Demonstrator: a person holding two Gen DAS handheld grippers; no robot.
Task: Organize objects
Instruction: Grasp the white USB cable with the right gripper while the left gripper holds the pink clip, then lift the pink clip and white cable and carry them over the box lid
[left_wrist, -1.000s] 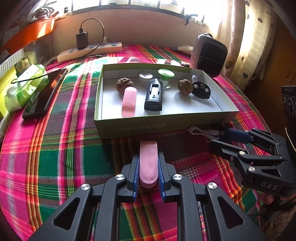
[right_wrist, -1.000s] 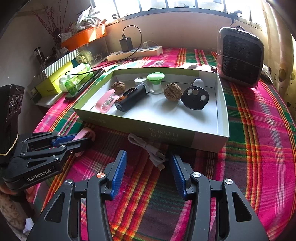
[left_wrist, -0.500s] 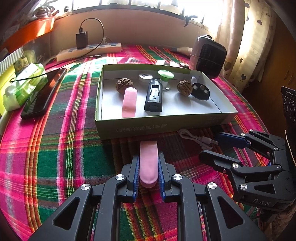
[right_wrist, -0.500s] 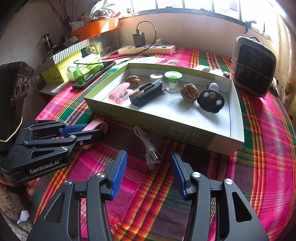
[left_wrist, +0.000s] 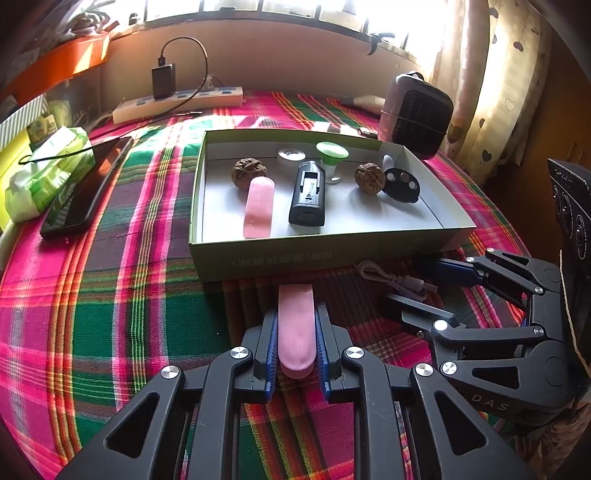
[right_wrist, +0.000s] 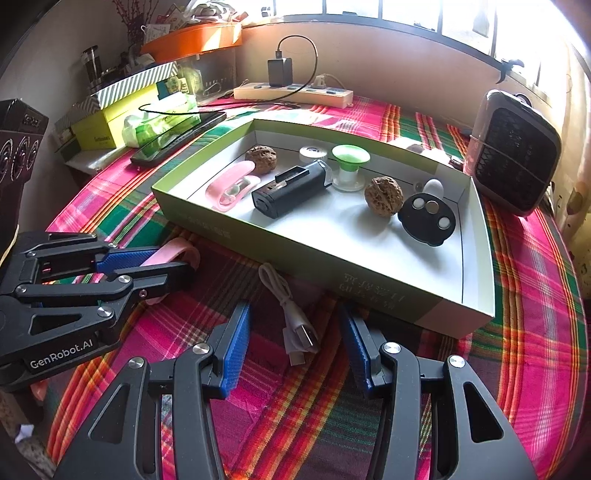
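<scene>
My left gripper (left_wrist: 296, 325) is shut on a pink clip (left_wrist: 296, 325), held low over the plaid cloth just in front of the green box (left_wrist: 280, 258); it also shows in the right wrist view (right_wrist: 177, 266). My right gripper (right_wrist: 293, 325) is open, its blue pads on either side of a white USB cable (right_wrist: 291, 317) lying on the cloth; the cable also shows in the left wrist view (left_wrist: 391, 278). In the box lie a second pink clip (left_wrist: 258, 210), a black device (left_wrist: 307, 194), two walnuts (left_wrist: 248, 171), a green-topped piece (left_wrist: 331, 153) and a black disc (left_wrist: 402, 182).
A black phone (left_wrist: 85, 188) and a green tissue pack (left_wrist: 44, 173) lie at the left. A power strip with charger (left_wrist: 177, 101) sits at the back. A small heater (left_wrist: 417, 114) stands beyond the box's right corner. The table edge curves close on the right.
My right gripper has moved forward and left, so the cable now lies between its open pads. My left gripper holds the pink clip in the same place.
</scene>
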